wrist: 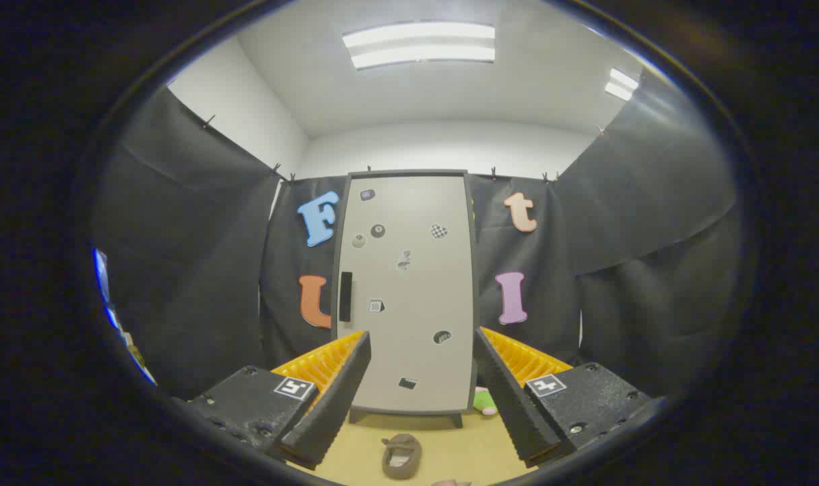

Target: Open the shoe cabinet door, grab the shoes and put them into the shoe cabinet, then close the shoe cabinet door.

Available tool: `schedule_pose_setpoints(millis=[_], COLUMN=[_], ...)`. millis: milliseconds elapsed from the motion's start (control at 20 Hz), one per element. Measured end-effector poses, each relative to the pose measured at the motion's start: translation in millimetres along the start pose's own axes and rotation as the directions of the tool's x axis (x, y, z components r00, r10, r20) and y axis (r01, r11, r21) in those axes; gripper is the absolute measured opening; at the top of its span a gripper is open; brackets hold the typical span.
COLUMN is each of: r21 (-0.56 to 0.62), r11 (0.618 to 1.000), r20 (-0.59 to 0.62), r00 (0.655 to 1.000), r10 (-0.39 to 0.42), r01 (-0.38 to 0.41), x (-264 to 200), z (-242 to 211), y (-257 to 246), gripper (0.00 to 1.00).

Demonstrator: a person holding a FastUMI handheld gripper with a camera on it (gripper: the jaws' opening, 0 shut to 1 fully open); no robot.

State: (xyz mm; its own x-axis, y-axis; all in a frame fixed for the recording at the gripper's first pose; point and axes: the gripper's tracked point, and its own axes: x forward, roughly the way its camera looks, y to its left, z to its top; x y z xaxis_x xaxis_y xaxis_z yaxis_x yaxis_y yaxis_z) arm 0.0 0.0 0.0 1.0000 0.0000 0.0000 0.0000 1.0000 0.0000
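So my claw (419,398) is hanging in the air with the fingers spread wide, nothing between them and nothing gripped. Straight ahead, well beyond the fingertips, is the shoe cabinet (407,290), standing upright on short legs against the black cloth wall. Its door is shut, pale grey with a dark frame, and there's a black vertical handle (345,296) on the door's left edge, about halfway up. A bunch of little stickers are scattered over the door front.

Down on the tan floor (463,452), between my fingers and closer to me than the cabinet, there's a brownish-grey shoe (401,456), looks like a slipper with the opening facing up. Another shoe, green and pink (484,401), is tucked beside the cabinet's bottom right corner, just past my right finger, partly hidden so I can't make out much of it.
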Motion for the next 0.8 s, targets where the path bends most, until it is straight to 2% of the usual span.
schedule_pose_setpoints(millis=[100,150,250,400,550,800], r21=[0.036,0.018,-0.029,0.052,0.106,0.117], r11=[0.997,0.997,0.999,0.997,0.994,0.98], r20=[0.023,0.017,-0.018,-0.1,-0.126,-0.123], r00=[0.998,0.997,0.999,0.993,0.992,0.982], r10=[0.062,0.071,0.038,0.058,0.013,-0.144], r01=[-0.062,-0.071,-0.039,-0.053,0.001,0.159], x=[-1,-1,-1,7,19,30], z=[13,14,9,-11,-19,-16], y=[18,20,15,27,13,-14], gripper=[1.0,0.99,0.99,0.99,1.0,0.99])
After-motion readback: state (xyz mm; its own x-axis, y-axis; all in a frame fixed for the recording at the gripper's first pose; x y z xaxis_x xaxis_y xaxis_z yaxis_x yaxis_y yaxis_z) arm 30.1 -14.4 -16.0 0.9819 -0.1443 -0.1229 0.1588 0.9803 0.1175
